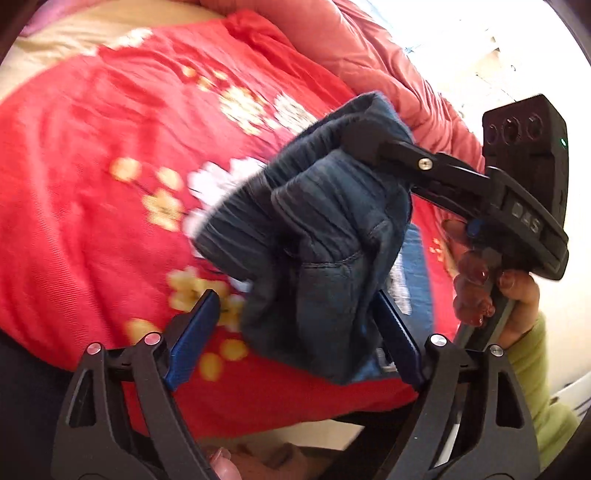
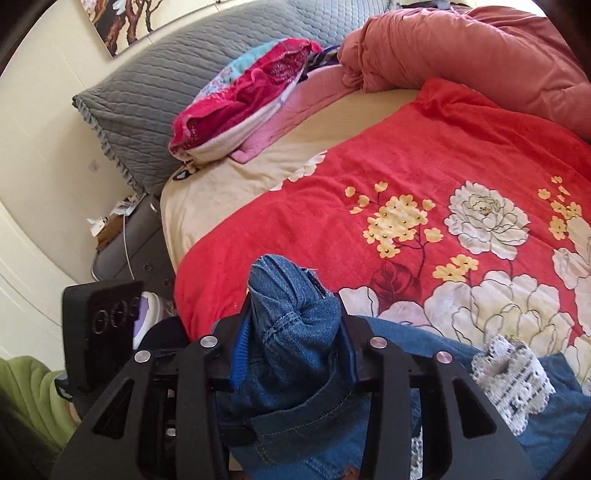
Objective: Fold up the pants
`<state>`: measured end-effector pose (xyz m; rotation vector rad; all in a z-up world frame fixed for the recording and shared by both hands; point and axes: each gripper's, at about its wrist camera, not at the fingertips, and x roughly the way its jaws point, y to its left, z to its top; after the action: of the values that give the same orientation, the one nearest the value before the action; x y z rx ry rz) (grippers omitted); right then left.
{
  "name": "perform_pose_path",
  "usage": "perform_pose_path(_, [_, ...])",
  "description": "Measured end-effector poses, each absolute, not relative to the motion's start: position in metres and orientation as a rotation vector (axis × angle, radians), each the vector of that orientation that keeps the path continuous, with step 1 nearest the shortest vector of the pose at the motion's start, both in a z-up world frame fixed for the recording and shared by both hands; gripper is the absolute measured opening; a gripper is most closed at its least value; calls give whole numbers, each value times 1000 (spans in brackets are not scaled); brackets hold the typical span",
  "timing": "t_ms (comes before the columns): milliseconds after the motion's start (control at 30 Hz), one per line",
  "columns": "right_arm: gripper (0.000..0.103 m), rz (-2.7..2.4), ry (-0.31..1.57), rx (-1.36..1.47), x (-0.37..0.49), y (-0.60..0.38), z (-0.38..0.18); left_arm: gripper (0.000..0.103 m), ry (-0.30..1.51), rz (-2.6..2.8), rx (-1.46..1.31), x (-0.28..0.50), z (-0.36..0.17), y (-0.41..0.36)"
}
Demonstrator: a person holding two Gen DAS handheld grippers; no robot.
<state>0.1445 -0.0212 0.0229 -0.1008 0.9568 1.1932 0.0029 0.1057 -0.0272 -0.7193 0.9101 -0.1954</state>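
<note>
- Left gripper [image 1: 295,339]: jaws spread wide, loose around the hanging jeans.
- Right gripper [image 2: 291,343]: jaws clamped on a bunched fold of jeans [image 2: 284,306], blue denim, crumpled, stitched seams showing.
- Red flowered blanket [image 2: 424,166]: lies beneath the jeans.

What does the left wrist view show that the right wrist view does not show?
Only the left wrist view: the right gripper from outside, pinching the jeans, and the left gripper open around them. Only the right wrist view: a grey pillow, a nightstand and a picture on the wall. Both: the jeans and the red flowered blanket.
</note>
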Motion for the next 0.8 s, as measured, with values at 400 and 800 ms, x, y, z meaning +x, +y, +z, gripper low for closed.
perform_pose_path(400, [37, 1167, 867, 45, 157, -109, 41, 59, 805, -251, -593, 17, 29, 42])
perform_pose_path(800, [53, 1096, 814, 162, 170, -205, 36, 59, 812, -427, -391, 33, 38, -45])
